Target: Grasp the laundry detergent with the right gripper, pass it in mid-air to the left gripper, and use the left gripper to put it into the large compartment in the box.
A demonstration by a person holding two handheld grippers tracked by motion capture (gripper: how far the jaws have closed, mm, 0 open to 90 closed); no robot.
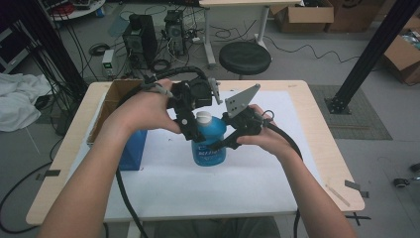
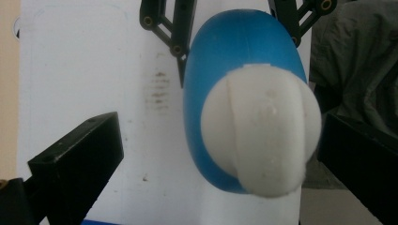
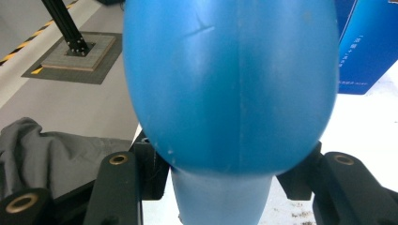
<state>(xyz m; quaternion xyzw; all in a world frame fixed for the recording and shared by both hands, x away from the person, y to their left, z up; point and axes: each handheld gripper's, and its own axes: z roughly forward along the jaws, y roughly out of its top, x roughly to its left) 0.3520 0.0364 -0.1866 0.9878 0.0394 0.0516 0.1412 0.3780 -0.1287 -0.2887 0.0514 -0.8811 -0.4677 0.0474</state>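
Blue bottle with a white cap stands mid-frame on the counter, clamped low by the right gripper, while the left gripper straddles the cap, jaws apart.

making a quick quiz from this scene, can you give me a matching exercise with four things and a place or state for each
Things:
1. blue bottle
2. white cap
3. right gripper
4. blue box

Places or states:
a. on top of the bottle, between open jaws
b. standing on the white sheet, in the middle of the table
c. by the table's left edge, beside a cardboard box
d. clamped on the bottle's body

Pairs: 1-b, 2-a, 3-d, 4-c
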